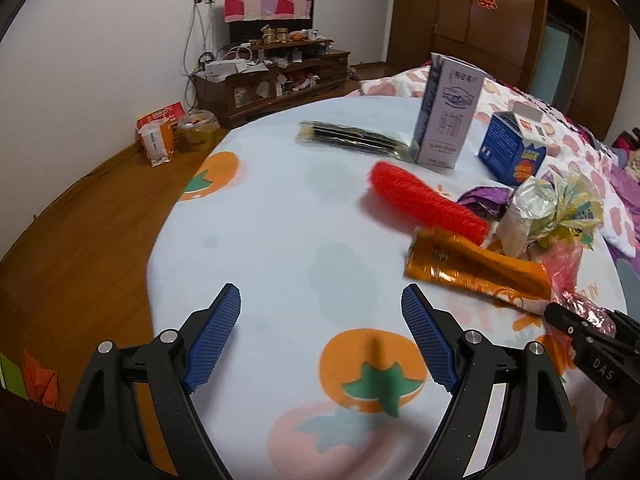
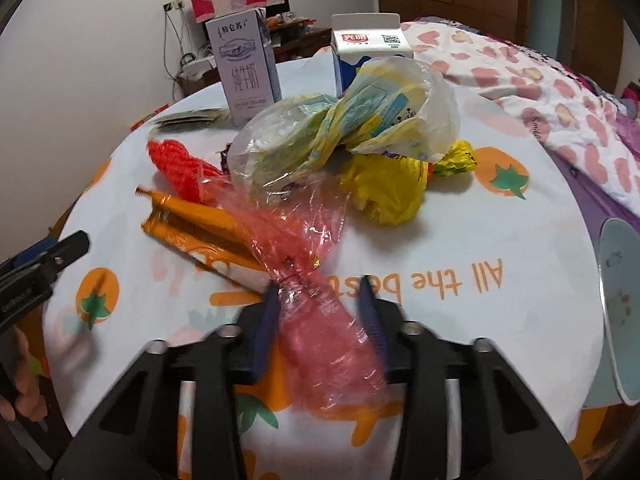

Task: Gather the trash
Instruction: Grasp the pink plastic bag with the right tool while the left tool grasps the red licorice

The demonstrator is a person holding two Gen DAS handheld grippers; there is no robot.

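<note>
My right gripper (image 2: 320, 288) is shut on the twisted neck of a pink plastic bag (image 2: 316, 312) lying on the round table (image 1: 260, 220). Just beyond the bag lie an orange wrapper (image 2: 192, 220), a red mesh sleeve (image 2: 176, 164), a clear bag with yellow-blue print (image 2: 340, 128) and a yellow bag (image 2: 384, 188). A grey milk carton (image 2: 248, 68) and a blue-white carton (image 2: 368, 52) stand upright behind them. My left gripper (image 1: 322, 296) hovers open over bare tablecloth, left of the orange wrapper (image 1: 472, 272), with nothing between its fingers.
A dark flat packet (image 1: 352, 140) lies beside the grey carton at the table's far side. A bed with a pink-patterned quilt (image 2: 540, 80) borders the table on the right. A light blue curved object (image 2: 620, 308) stands at the table's right edge. Wooden floor (image 1: 80, 220) lies left.
</note>
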